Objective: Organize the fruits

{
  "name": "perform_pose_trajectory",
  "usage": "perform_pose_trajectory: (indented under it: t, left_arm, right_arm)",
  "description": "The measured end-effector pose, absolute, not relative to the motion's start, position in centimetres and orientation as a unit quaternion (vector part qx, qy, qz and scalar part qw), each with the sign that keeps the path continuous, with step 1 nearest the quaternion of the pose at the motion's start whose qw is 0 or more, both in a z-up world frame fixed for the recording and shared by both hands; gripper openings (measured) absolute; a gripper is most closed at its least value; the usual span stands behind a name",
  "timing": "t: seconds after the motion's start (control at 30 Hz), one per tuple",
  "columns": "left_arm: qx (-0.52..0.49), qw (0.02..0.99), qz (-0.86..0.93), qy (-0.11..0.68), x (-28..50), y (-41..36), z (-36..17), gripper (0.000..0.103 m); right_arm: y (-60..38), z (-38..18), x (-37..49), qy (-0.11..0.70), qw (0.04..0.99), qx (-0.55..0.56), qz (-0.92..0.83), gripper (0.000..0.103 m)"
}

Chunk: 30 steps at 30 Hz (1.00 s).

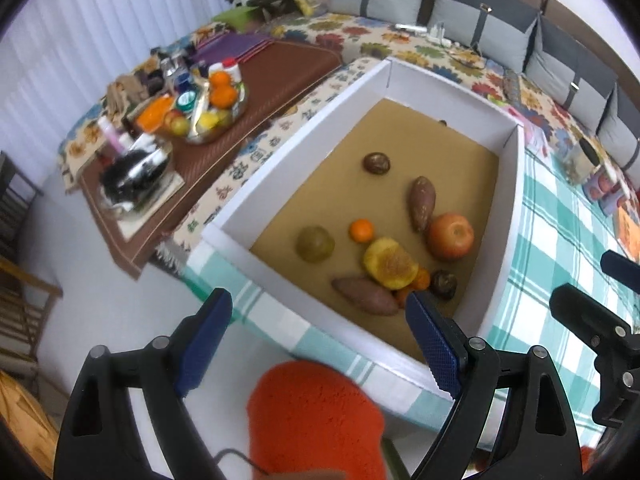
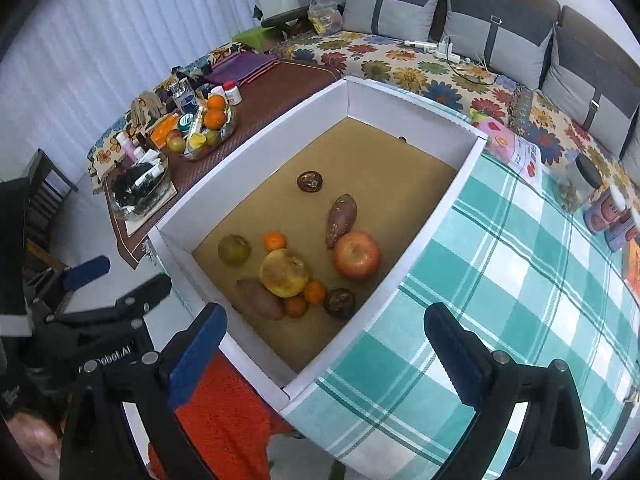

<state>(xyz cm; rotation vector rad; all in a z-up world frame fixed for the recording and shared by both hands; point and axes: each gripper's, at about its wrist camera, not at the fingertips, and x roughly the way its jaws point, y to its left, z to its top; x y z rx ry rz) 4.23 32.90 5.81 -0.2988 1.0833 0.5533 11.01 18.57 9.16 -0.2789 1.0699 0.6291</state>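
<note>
1. I hold a two-finger tool in each hand above the near end of a white-walled box (image 2: pixel 256 148) that sits on a bench covered in a teal checked cloth (image 2: pixel 500 280).
2. My left fingers (image 1: pixel 318 334) are spread wide with nothing between them, hanging over the box's near wall; that gap would suit dropping over a round fruit.
3. My right fingers (image 2: pixel 324 342) are equally wide apart and hold nothing, poised over the box's near corner.
4. The produce lies loose on the box's brown floor, mostly bunched toward my end: a red apple (image 2: pixel 357 255), a large blotched yellow fruit (image 2: pixel 285 273), and small oranges (image 2: pixel 315 292) pressed against it.
5. One sweet potato (image 2: pixel 259 299) touches the yellow fruit; another (image 2: pixel 341 219) leans by the apple.
6. A greenish pear-like fruit (image 2: pixel 234 250) and one small orange (image 2: pixel 274 241) sit apart, as does a dark round fruit (image 2: pixel 310 181) farther in; another dark one (image 2: pixel 339 302) rests near the front wall.
7. I judge no sorted grouping is evident; whether this is a finished or pending arrangement, I cannot tell.
</note>
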Motion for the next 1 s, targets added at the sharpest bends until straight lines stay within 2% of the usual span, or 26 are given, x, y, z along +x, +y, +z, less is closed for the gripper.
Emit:
perform_pose_trajectory:
  t: [0.23, 1.0]
  left_arm:
    - [-0.141, 0.813, 0.272, 0.496, 3.7, 33.4, 7.0, 0.09]
    - [-0.164, 0.81, 0.259, 0.499, 3.8, 34.6, 5.9, 0.09]
  right_arm:
    - [20.4, 8.6, 11.6, 0.503, 0.801, -0.149, 0.29, 0.099]
    - [22.2, 8.1, 12.1, 0.501, 0.799, -0.171, 0.286, 0.099]
